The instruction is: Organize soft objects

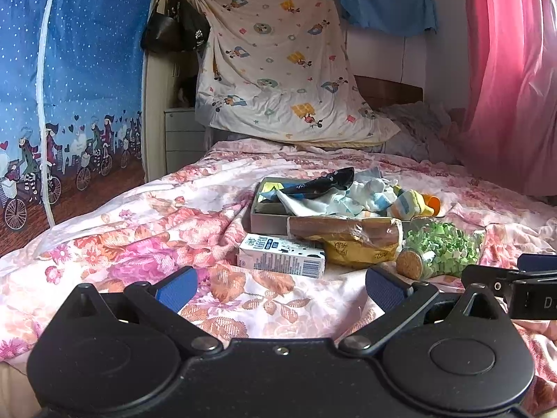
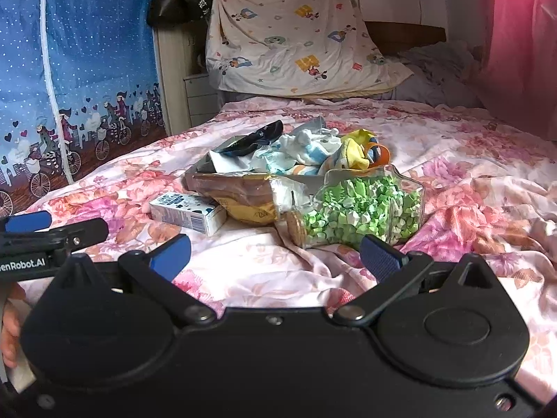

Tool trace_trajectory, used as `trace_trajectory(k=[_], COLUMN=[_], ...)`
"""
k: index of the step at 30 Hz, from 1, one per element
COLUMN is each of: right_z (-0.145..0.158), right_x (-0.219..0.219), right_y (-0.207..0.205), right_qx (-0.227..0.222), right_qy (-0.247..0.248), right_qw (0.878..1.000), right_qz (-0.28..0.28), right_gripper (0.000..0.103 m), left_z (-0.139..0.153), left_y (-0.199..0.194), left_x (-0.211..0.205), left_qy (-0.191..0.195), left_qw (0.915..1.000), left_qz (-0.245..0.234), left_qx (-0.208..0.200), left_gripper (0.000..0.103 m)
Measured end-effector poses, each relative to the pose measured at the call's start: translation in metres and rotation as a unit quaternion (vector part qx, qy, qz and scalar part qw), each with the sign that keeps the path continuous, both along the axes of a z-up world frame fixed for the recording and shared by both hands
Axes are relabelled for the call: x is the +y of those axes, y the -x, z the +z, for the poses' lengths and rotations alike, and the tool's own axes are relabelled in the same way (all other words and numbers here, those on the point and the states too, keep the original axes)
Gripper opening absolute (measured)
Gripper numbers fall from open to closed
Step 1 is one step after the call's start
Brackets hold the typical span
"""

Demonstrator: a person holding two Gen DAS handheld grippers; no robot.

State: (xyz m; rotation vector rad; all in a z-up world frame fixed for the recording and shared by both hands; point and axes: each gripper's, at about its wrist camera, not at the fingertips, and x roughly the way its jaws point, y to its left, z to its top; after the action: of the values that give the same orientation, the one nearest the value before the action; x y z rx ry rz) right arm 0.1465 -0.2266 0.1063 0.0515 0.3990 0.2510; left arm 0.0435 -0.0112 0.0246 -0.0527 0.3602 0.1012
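**Both grippers hover, jaws wide**

Now, mid-bed on the floral bedspread (image 1: pixel 139 244): one grey box (image 1: pixel 268 221) heaped with soft socks and cloths (image 1: pixel 351 196), one milk carton (image 1: pixel 282 256), one snack bag (image 1: pixel 348 235), one jar of green paper stars (image 2: pixel 358 210). Only the right view shows the jar whole. Left gripper (image 1: pixel 282 287) and right gripper (image 2: pixel 275 256): jaws wide, gripping nothing.

Left gripper (image 1: pixel 282 287): jaws spread wide, nothing between the blue pads (image 1: pixel 177 287). Right gripper (image 2: pixel 275 256): jaws likewise wide apart, holding nothing. Both held low, side by side, pointing forward, right one just beside left.
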Motion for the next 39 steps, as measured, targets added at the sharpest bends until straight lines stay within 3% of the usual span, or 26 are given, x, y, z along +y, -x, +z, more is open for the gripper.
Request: trace_trajectory(k=[39], right_z=[-0.0027], right_x=[0.0027], right_y=[-0.0005], right_qx=[0.004], right_qy=[0.006], right_qw=[1.000], right_qz=[-0.004], right_gripper=[0.102], left_z=[-0.0038], left_y=[-0.0025], left_x=[0.0015], left_qy=[-0.001], left_qw=[0.9999], left_qz=[0.003], left_qx=[0.011], left_gripper=[0.102])
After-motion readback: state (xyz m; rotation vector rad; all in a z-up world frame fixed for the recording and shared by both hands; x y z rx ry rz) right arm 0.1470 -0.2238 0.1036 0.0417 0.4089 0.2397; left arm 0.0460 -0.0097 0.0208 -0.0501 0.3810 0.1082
